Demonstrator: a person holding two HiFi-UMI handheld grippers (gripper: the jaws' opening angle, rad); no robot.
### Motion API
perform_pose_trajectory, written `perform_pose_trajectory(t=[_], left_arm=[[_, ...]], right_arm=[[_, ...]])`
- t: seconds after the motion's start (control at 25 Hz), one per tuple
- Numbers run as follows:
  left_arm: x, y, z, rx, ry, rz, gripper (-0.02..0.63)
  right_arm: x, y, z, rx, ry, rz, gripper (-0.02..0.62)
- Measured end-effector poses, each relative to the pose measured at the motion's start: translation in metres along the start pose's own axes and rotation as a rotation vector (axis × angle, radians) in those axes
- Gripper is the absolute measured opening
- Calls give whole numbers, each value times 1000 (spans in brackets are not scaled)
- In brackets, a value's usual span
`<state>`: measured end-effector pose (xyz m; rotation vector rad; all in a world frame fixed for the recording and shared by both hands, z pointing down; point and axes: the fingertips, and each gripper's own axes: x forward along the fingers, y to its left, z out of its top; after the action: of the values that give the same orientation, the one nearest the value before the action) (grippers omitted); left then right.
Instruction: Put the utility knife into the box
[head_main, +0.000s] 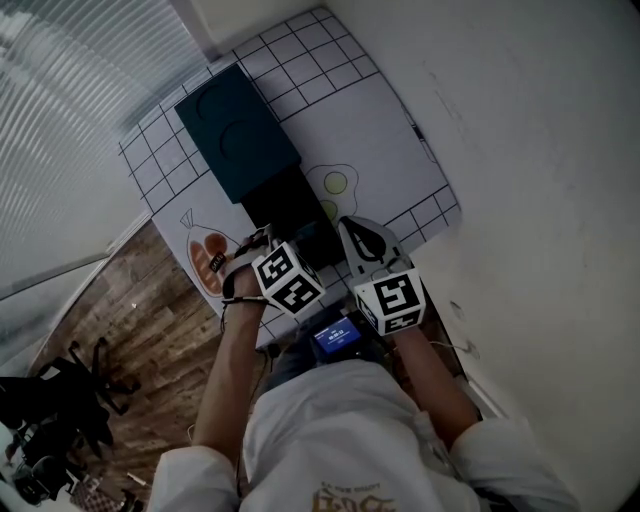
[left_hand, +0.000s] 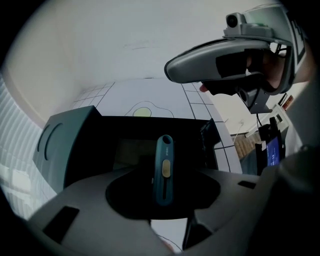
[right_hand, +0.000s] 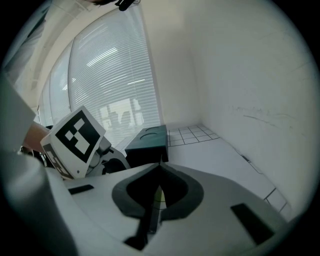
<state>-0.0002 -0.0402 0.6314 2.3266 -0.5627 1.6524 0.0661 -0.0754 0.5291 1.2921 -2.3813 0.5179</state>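
A teal utility knife with a yellow slider stands between the jaws of my left gripper, which is shut on it and points steeply down. Straight below it is the open black box. The box's dark teal lid lies just beyond the box. In the head view my left gripper hangs over the box's near edge, and the knife is hidden there. My right gripper is to the right of the box, shut and holding nothing.
Box and lid rest on a white mat with a grid border and food drawings, on a pale table. A wooden floor and a black chair lie to the left. A small device with a blue screen sits at the person's chest.
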Motion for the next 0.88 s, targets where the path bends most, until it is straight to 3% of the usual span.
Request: perform_pose_trajectory(t=[0.32,0.6,0.72,0.88], left_arm=[[-5,1,7,-47,-62,-11,186],[-19,9,10,-152,-193,-10,183],[-41,19,9,-206,-280,36,140],[-76,33,-2,-345,-409,90,51]], right_arm=[[-2,0,-3,0,8,-9,6],[-8,5,3,-15,-8,-12,6],[-15,8,5,-24,-18,-18,6],[-25,16,12,-33,-42,-24,6]])
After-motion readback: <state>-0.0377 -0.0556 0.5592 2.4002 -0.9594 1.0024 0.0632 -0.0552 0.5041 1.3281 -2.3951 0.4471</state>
